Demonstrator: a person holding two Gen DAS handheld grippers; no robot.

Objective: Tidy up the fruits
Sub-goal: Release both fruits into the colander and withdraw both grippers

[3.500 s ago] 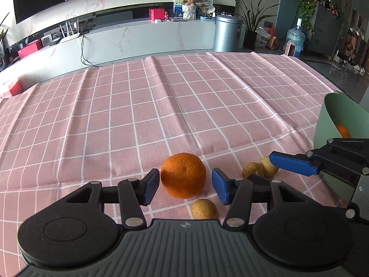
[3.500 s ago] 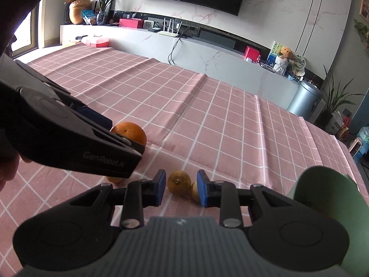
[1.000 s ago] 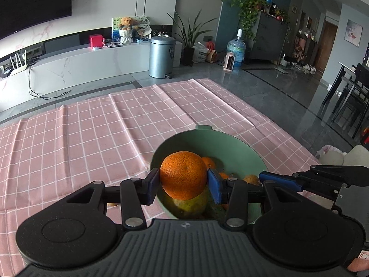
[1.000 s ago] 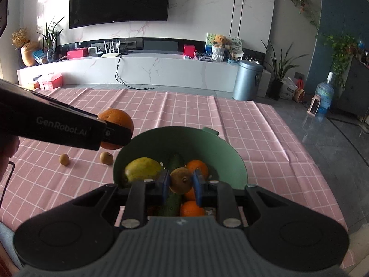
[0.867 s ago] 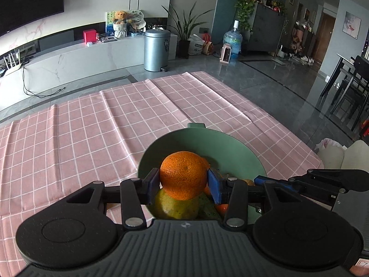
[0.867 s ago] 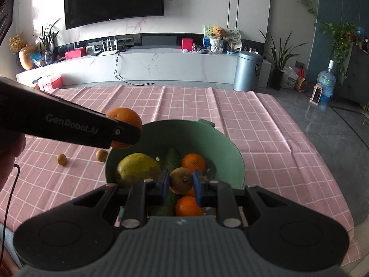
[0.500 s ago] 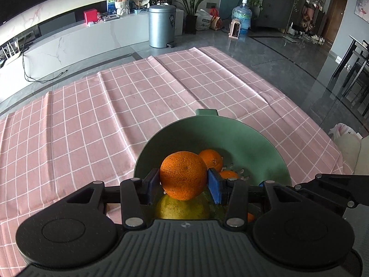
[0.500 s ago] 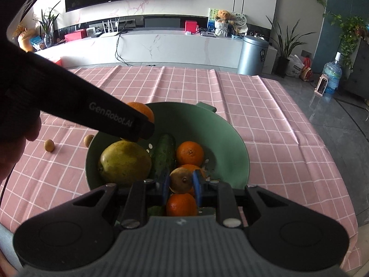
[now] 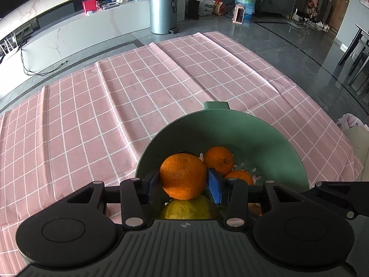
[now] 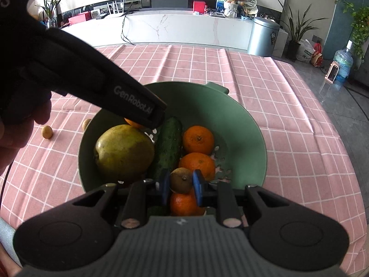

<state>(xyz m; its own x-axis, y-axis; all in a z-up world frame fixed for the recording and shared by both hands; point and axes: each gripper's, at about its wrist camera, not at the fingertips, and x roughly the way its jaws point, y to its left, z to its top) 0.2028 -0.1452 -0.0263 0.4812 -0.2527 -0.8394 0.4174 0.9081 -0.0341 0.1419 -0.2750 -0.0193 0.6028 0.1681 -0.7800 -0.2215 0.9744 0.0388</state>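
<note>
Pink checked cloth covered the desk (image 9: 115,115) under the green bowl (image 9: 265,133). Above it the left tool (image 9: 184,182) pinched a large orange (image 9: 183,175), and the right tool (image 10: 179,188) pinched a small brown fruit (image 10: 181,180). Dropped onto the pear (image 10: 124,152), the orange could have rolled out over the rim.

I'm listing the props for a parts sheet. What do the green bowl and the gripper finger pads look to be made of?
Green bowl: likely moulded plastic, matte, with a moulded tab handle and drain slots in its floor. Finger pads of the left gripper: blue, matte, probably rubber or soft plastic; the look alone cannot settle which.
</note>
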